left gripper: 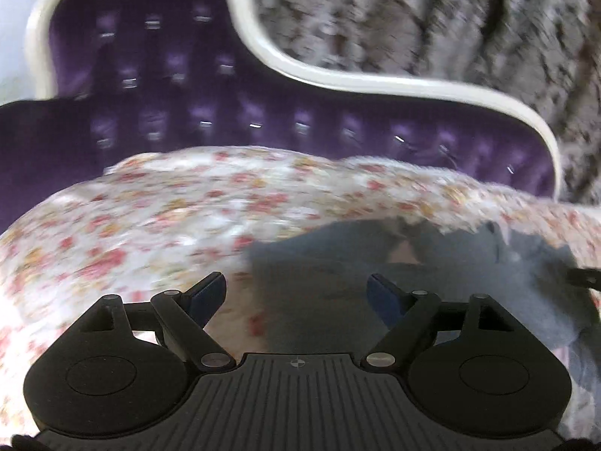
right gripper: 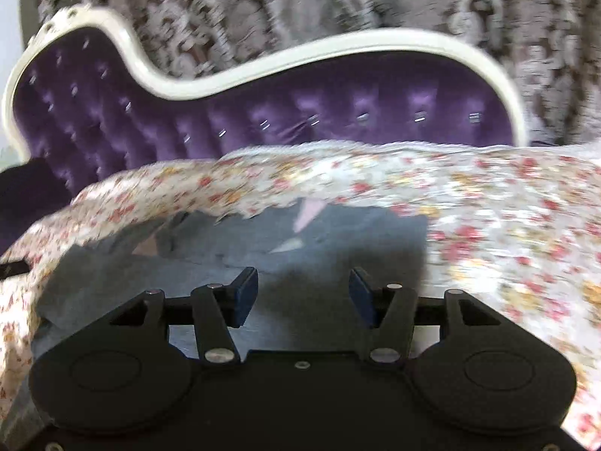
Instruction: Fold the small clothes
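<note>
Your left gripper is matte black: two round, disc-shaped housings flank a ribbed centre plate that carries a small black-and-white crosshair mark. Slim black links run forward from silver pivot pins to dark blue pads. Your right gripper has the same black discs, silver pins and blue pads, but its centre plate is smooth, with one small screw (and two more screws at the bottom corners).
</note>
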A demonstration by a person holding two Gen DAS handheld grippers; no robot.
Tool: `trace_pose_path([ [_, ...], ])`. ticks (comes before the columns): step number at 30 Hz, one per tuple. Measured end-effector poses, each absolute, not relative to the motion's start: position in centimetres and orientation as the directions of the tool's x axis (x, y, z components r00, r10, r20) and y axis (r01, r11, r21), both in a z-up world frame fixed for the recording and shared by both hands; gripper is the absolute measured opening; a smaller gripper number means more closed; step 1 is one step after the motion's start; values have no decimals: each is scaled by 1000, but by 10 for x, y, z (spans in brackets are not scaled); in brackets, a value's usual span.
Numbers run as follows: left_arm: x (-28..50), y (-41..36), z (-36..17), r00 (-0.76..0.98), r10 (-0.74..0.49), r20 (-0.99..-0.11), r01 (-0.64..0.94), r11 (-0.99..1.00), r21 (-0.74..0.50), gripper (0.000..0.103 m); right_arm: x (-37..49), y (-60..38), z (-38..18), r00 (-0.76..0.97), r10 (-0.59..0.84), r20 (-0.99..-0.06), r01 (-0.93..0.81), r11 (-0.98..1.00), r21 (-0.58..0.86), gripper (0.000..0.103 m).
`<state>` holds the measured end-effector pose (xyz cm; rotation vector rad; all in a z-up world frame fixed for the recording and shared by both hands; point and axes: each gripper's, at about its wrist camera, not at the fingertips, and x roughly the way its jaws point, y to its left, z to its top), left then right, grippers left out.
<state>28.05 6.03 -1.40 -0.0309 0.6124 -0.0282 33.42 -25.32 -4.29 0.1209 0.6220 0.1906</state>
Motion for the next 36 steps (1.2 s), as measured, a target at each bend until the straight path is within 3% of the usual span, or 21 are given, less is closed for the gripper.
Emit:
trace_pose_path([
  [5,310,52,-43,790,-34,-612,22,999,-26,81,368,-239,-67,757,227,-613,-167,974,153,61],
  [8,326,65,-67,728,1,-686,-21,1000,-21,87,385,-248,-80,752,134,-646,-94,991,97,61],
  [12,325,76,-69,738,-22,-674,-20,998,-54,89,395,-264,-81,757,48,-652,-7,998,65,58],
  [20,341,77,-51,750,-9,-662,-31,998,-48,88,391,-265,-82,758,37,-651,0,998,56,61],
  [27,384,64,-43,750,-94,-655,95,995,-34,87,389,-258,-88,781,30,-623,-10,999,36,67],
  [36,433,13,-51,722,-97,-685,272,950,152,87,389,-257,-90,794,29,-607,-11,999,33,70],
])
